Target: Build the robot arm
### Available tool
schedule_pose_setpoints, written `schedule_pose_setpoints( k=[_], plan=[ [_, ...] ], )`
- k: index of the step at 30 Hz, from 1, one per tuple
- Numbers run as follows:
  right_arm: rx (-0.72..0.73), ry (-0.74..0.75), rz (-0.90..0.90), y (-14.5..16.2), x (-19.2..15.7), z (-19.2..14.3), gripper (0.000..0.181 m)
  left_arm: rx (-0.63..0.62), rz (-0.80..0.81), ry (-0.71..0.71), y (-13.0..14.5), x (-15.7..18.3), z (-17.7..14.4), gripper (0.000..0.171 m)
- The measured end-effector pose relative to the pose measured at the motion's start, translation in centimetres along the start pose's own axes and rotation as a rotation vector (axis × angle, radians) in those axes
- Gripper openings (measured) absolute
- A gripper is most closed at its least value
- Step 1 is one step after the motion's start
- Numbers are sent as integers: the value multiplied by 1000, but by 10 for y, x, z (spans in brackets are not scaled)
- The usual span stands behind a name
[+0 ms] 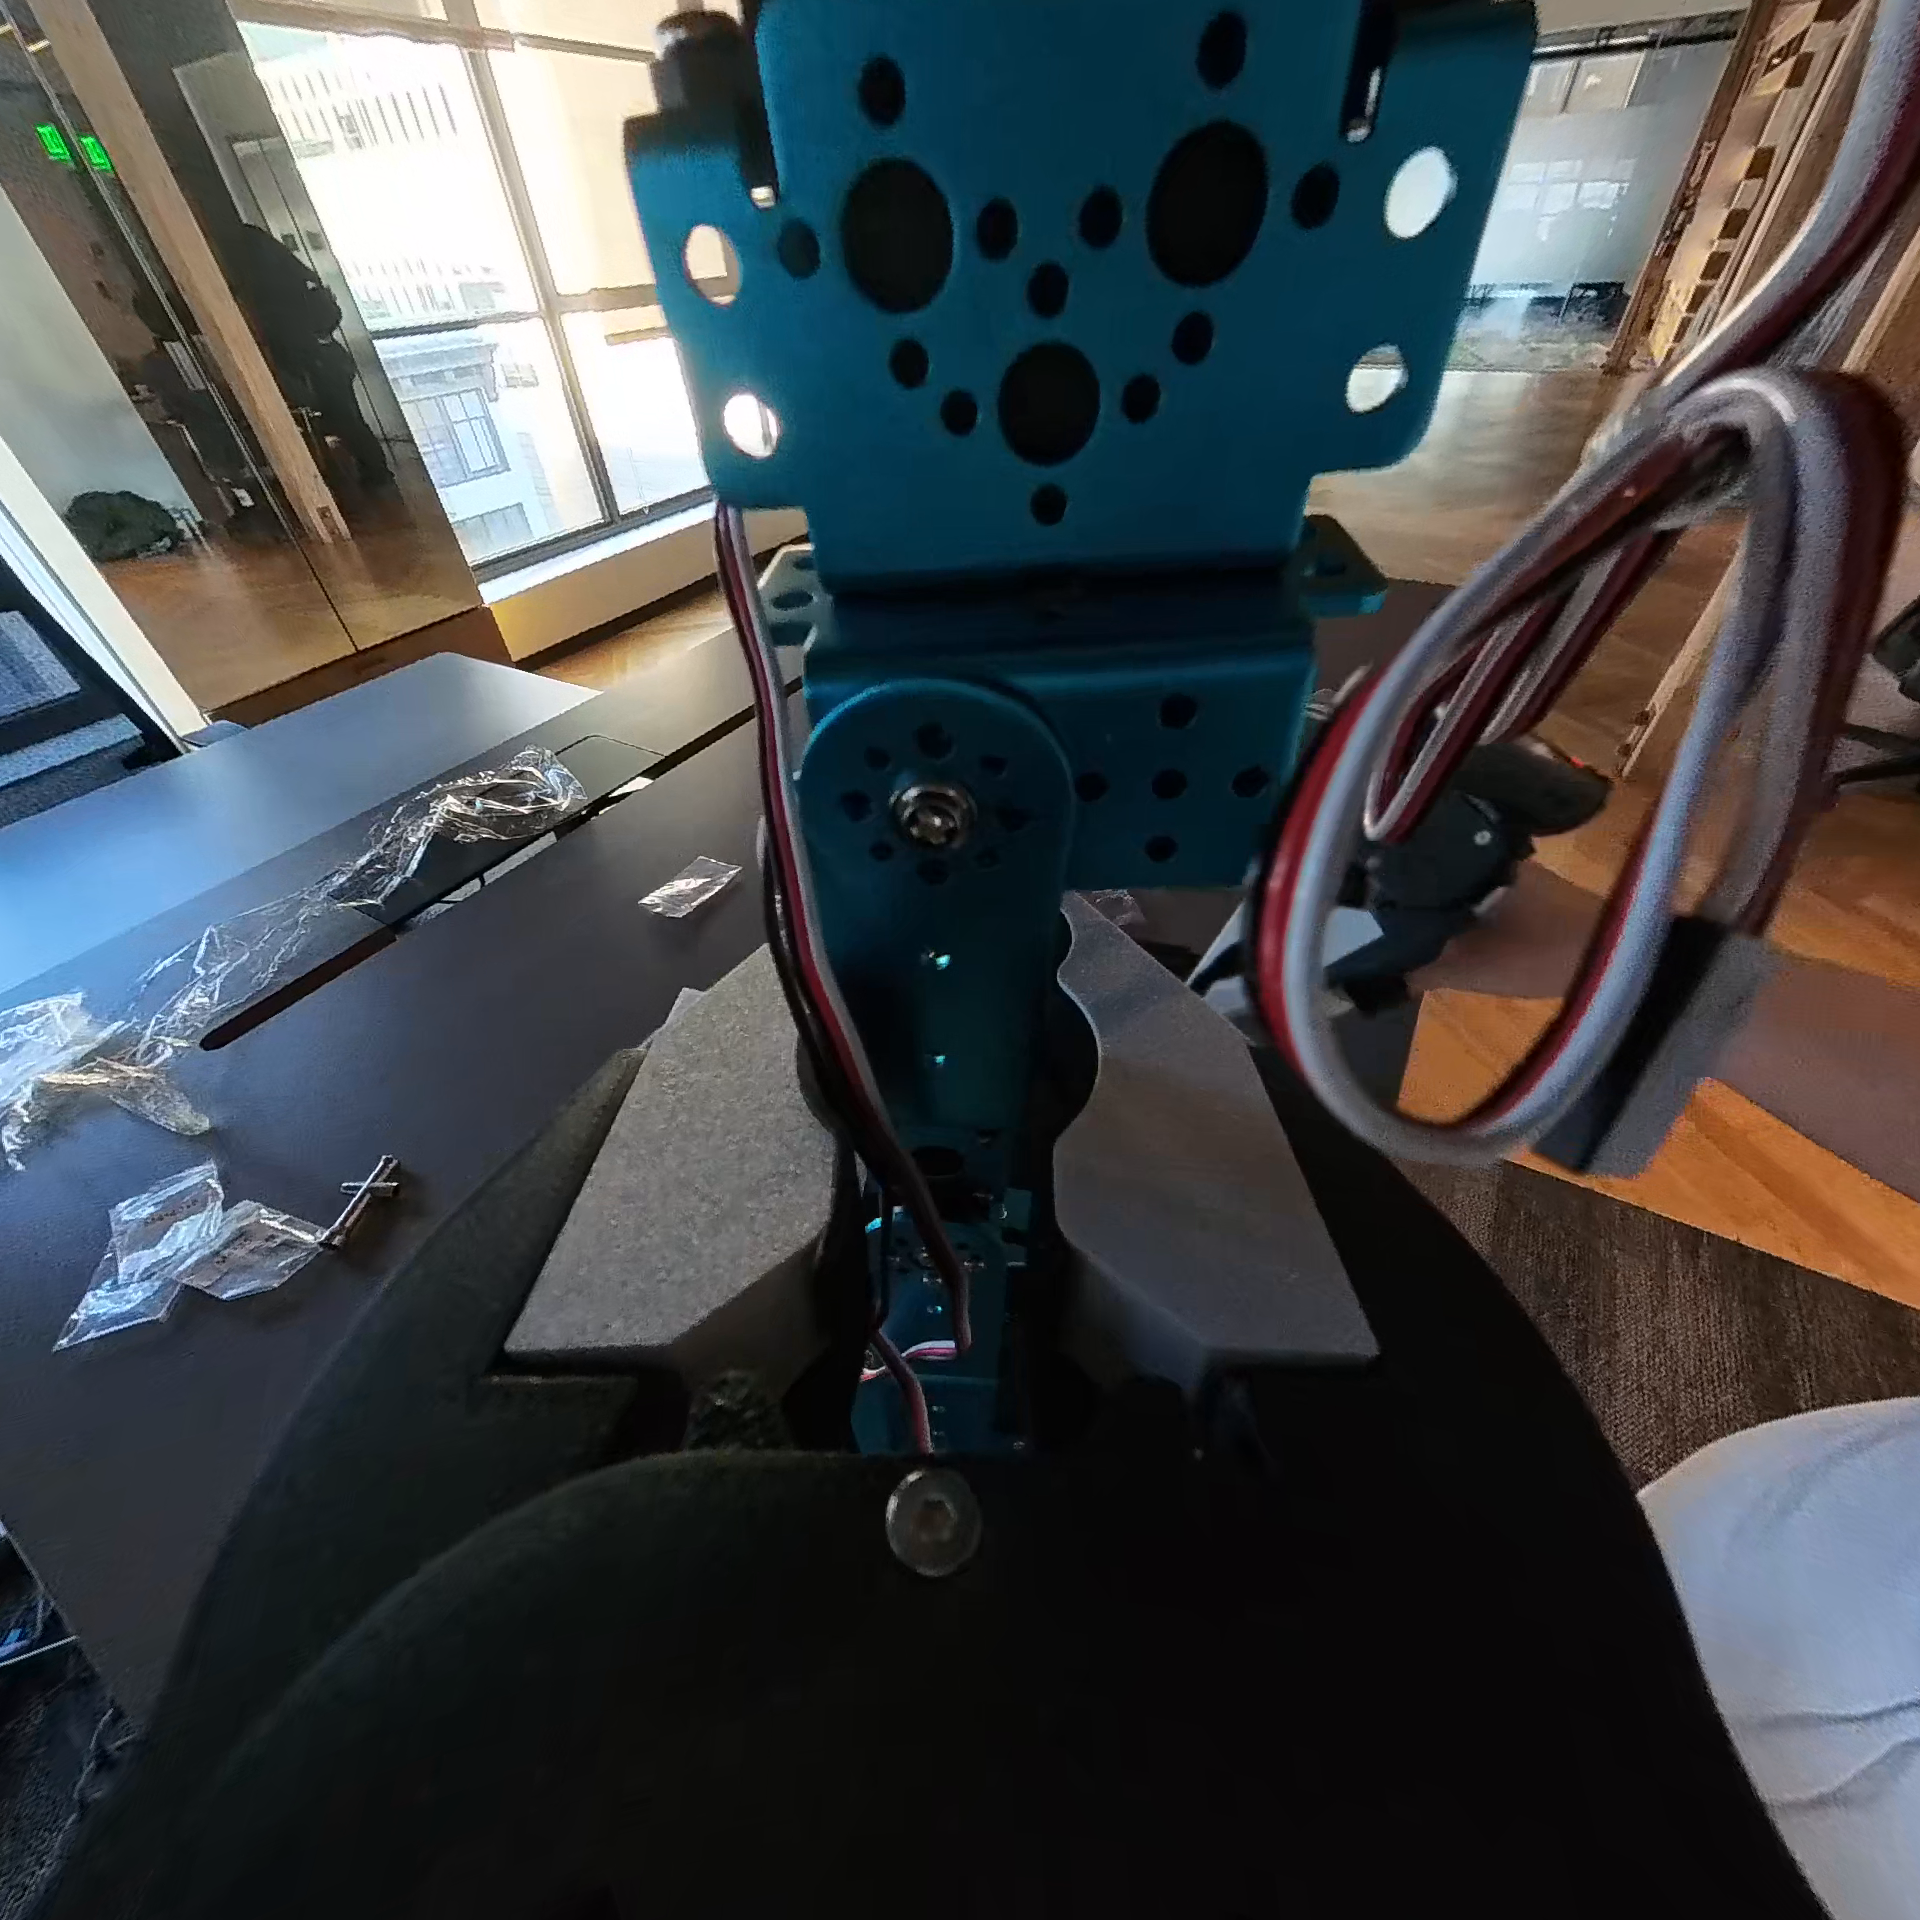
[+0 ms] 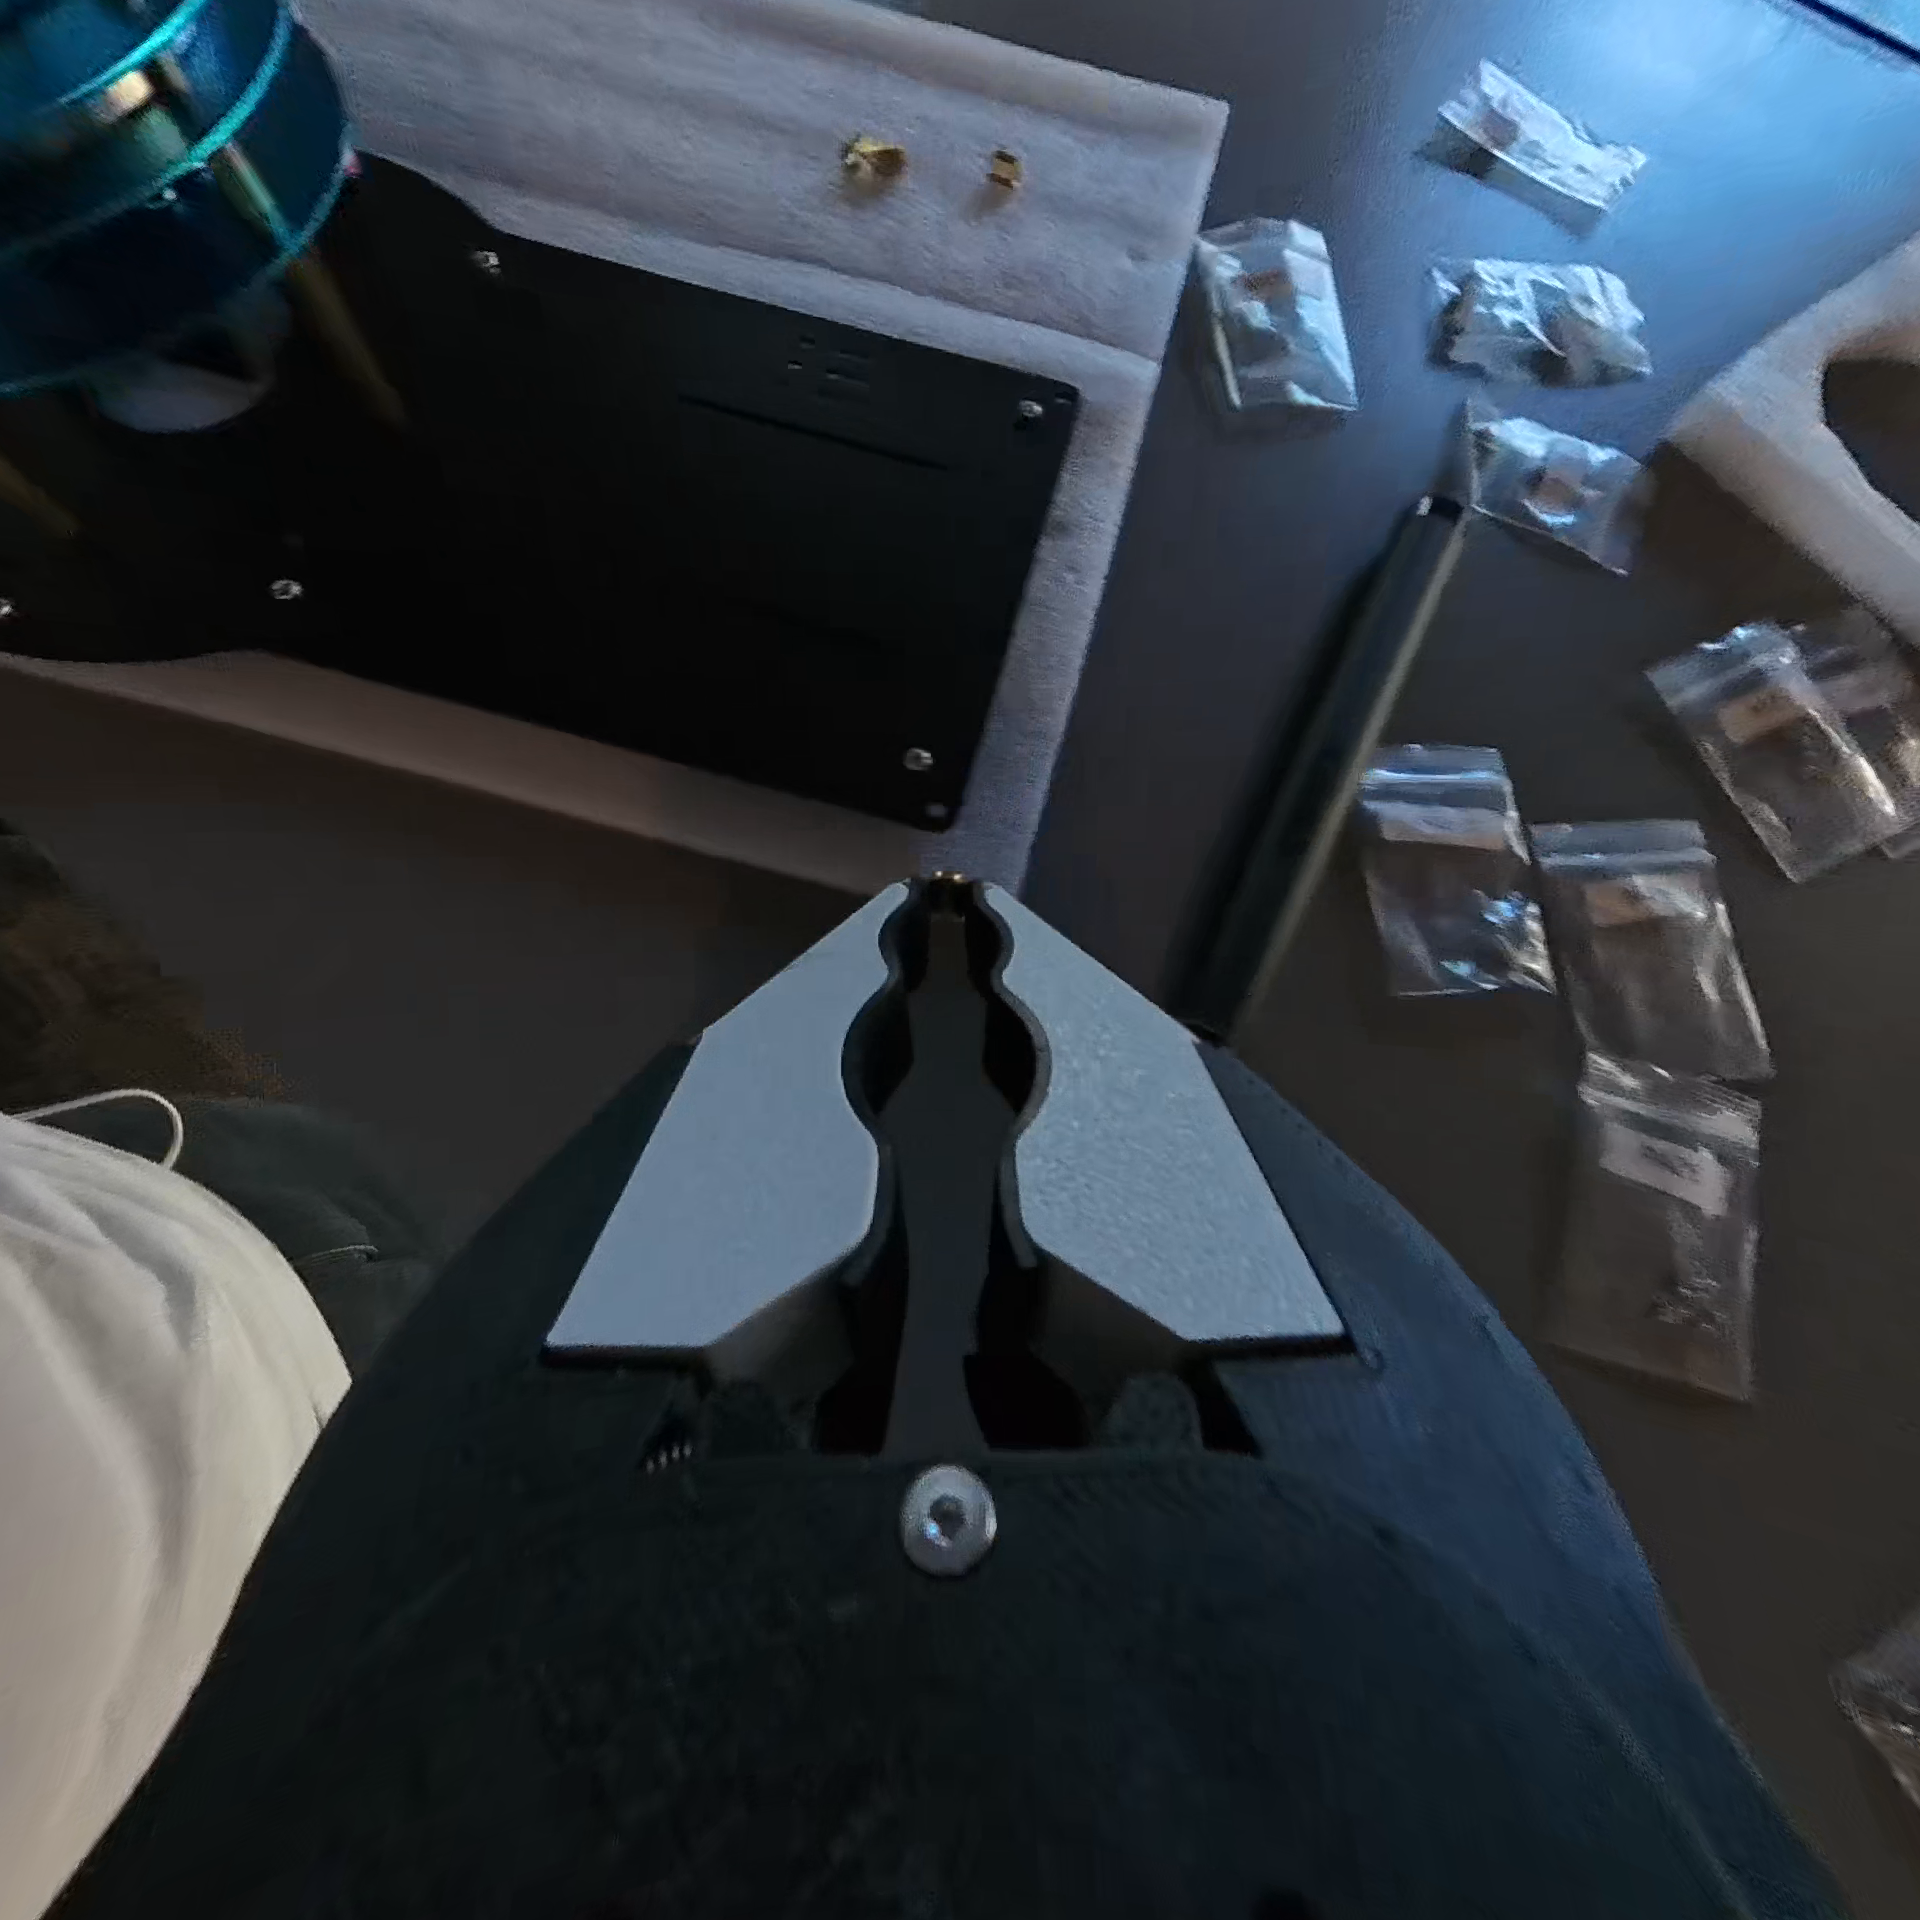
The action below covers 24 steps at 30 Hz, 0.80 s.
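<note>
We have the left gripper (image 1: pixel 940 1049) clamped on a blue metal robot-arm assembly (image 1: pixel 1049 665), its grey fingers (image 1: pixel 707 1164) pressed to either side of the narrow lower link, so the perforated bracket and servo housing stand up in front of the left wrist camera. A thin red, white and black wire (image 1: pixel 831 997) runs down the link between the jaws, and a thicker looped bundle of servo cables (image 1: pixel 1538 790) with a black connector hangs just to the right of the assembly, clear of the fingers. Behind it lies a dark table (image 1: pixel 312 1039) with crumpled clear wrapping (image 1: pixel 416 842), small plastic bags (image 1: pixel 177 1247) and a little cross-shaped metal tool (image 1: pixel 366 1195). The right gripper (image 2: pixel 943 885) hovers above the table with its fingertips drawn almost together — they pinch something small and brass-coloured (image 2: pixel 943 878) at the very tip, though it is too small for us to say what it is. Below and beyond it sits a black plate (image 2: pixel 582 499) on white foam (image 2: pixel 790 114); two brass pieces (image 2: pixel 930 164) lie on the foam's far strip, well apart from the gripper. Parts bags (image 2: pixel 1455 894) are scattered to the right, beside a long dark bar (image 2: pixel 1340 727). A blurred blue part (image 2: pixel 145 187) fills that view's upper left corner.
</note>
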State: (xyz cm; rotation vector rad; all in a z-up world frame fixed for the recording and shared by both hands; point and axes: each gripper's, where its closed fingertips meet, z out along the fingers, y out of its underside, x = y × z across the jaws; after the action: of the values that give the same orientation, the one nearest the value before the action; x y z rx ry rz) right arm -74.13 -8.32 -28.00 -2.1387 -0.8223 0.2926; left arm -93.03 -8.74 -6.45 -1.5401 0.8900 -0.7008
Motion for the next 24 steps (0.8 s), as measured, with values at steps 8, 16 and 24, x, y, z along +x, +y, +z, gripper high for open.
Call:
schedule_pose_setpoints(
  k=[8, 16, 24],
  plan=[
    [-173, -96, -28, -5, 39, 25, 5, -4, -15, -1, 0, -1, 0, 27],
    [-315, -140, -68, 0, 46, 41, 6, -10, -20, 2, 0, 0, 0, 27],
    [-258, -125, -99, -2, 50, 38, 15, -10, -20, 5, 0, 0, 0, 27]
  ],
)
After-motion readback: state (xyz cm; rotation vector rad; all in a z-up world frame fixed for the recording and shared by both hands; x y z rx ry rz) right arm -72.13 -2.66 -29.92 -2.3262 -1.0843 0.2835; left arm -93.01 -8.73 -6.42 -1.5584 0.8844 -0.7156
